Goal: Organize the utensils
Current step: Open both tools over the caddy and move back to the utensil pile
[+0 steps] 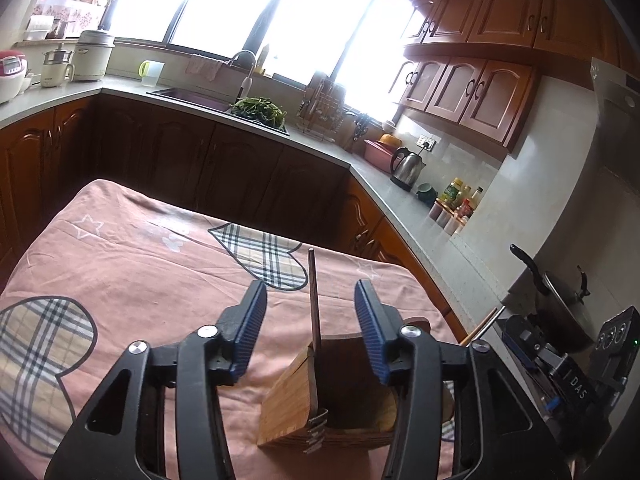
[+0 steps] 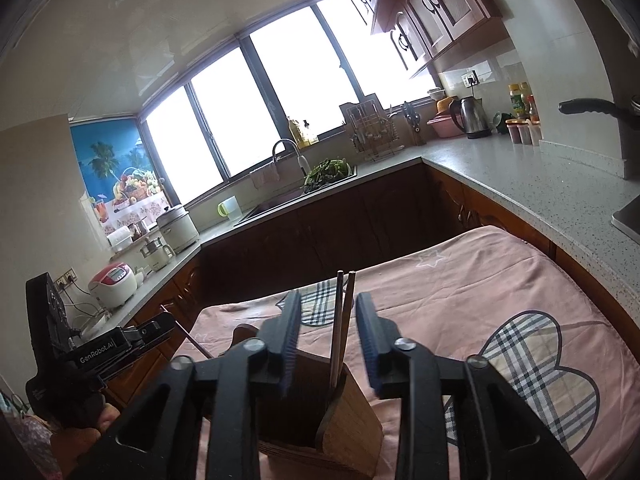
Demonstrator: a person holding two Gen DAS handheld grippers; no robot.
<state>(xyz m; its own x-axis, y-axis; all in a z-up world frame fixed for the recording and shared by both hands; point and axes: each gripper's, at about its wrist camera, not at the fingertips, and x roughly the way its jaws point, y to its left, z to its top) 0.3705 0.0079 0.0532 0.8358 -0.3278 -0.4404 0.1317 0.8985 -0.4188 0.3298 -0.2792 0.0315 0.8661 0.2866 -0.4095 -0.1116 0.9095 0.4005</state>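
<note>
- Wooden utensil holder (image 1: 296, 396) stands on the pink cloth (image 1: 140, 280) covering the table; it serves as reference for all positions below.
- Left gripper (image 1: 310, 304): jaws wide apart, nothing between the pads. It hangs directly above the holder, one finger on either side of the box opening.
- Dark chopstick (image 1: 313, 300) stands in the holder, leaning on its rim and rising between the left fingers without touching either.
- Fork (image 1: 317, 426) hangs over the holder's front wall, tines outside.
- Right gripper (image 2: 328, 312): jaws likewise spread wide, gripping nothing, poised above the holder (image 2: 348, 420).
- Pair of chopsticks (image 2: 342, 320), seen from the right wrist, stands upright in the holder, clear of both pads.
- Plaid heart print (image 2: 532, 368) lies on the cloth beside the holder.
- Kitchen counter (image 2: 520, 176) with kettle (image 2: 470, 116) sits well beyond the holder.
</note>
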